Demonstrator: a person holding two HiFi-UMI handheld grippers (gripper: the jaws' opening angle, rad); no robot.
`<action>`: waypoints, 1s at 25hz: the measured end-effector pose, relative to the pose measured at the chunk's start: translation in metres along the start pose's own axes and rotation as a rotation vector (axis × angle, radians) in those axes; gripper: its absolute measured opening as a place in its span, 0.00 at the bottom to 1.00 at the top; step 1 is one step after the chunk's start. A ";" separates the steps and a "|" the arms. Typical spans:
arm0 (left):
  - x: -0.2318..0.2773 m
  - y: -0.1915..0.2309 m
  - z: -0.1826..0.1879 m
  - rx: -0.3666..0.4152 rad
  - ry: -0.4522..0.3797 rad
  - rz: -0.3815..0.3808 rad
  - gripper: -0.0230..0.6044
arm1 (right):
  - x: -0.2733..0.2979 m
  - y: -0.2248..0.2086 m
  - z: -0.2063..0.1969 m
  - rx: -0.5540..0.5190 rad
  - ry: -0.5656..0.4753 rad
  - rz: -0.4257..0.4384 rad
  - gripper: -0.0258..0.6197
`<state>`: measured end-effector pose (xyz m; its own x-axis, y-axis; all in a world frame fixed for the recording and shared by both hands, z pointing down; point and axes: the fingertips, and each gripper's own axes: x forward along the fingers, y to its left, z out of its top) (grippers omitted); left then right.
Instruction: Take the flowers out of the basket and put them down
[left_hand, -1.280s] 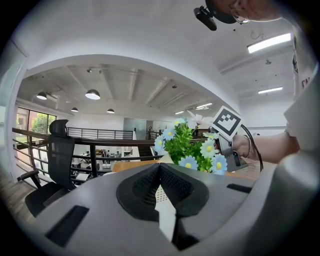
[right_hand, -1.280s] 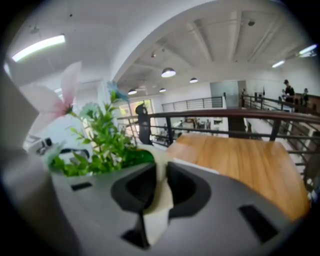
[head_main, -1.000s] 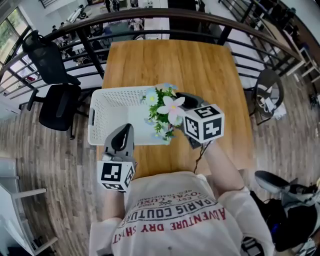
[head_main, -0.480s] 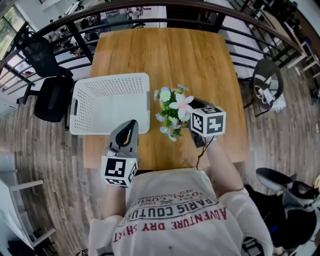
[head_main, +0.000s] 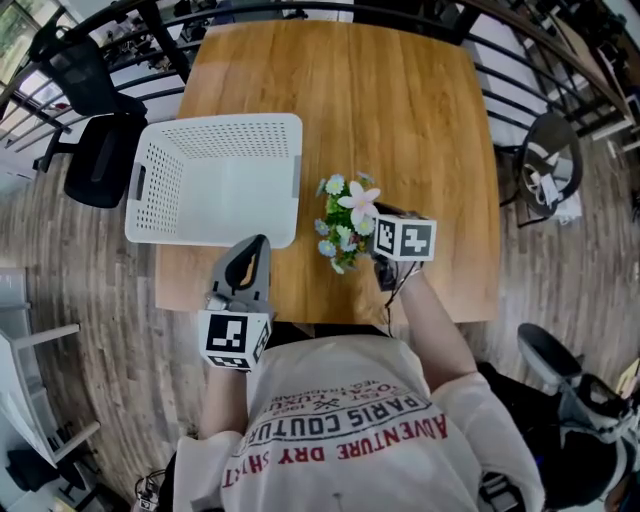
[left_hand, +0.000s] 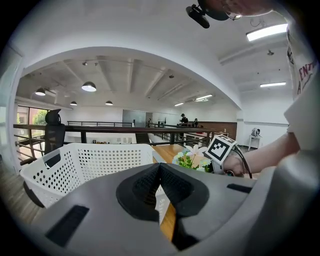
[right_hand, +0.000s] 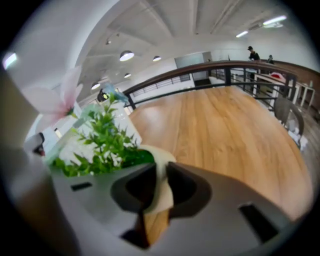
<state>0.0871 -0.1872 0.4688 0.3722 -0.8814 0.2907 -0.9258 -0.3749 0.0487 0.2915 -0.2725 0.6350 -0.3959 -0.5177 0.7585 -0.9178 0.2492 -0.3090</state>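
The bunch of flowers (head_main: 345, 215), pink and pale blue blooms over green leaves, is over the wooden table (head_main: 400, 110), just right of the white perforated basket (head_main: 215, 175). My right gripper (head_main: 378, 225) is shut on it. In the right gripper view the jaws (right_hand: 161, 187) pinch the cream rim at the base of the flowers (right_hand: 100, 145). I cannot tell whether the bunch touches the table. My left gripper (head_main: 255, 255) hovers at the basket's near right corner, shut and holding nothing (left_hand: 160, 172). The left gripper view shows the basket (left_hand: 90, 160) and the flowers (left_hand: 192, 159) beyond.
The basket lies on the table's left half and overhangs its left edge. A dark curved railing (head_main: 560, 60) runs round the far side. Black office chairs (head_main: 95, 150) stand left of the table and a round stool (head_main: 548, 160) stands to its right.
The flowers have moved right with my right gripper, from over the basket's right edge to over the bare table beside it. My left gripper has stayed by the basket's near side.
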 end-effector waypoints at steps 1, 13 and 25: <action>0.001 0.001 -0.001 -0.001 0.004 0.002 0.08 | 0.005 -0.003 -0.003 0.015 0.009 -0.003 0.18; 0.001 0.010 -0.010 -0.001 0.023 0.003 0.08 | 0.025 -0.024 -0.023 0.139 0.004 -0.072 0.18; 0.001 0.027 -0.002 -0.011 0.015 0.002 0.08 | 0.001 -0.025 0.001 -0.050 -0.088 -0.212 0.28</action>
<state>0.0626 -0.1976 0.4727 0.3695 -0.8778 0.3048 -0.9272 -0.3699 0.0585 0.3142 -0.2800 0.6434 -0.1974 -0.6314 0.7499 -0.9790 0.1662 -0.1178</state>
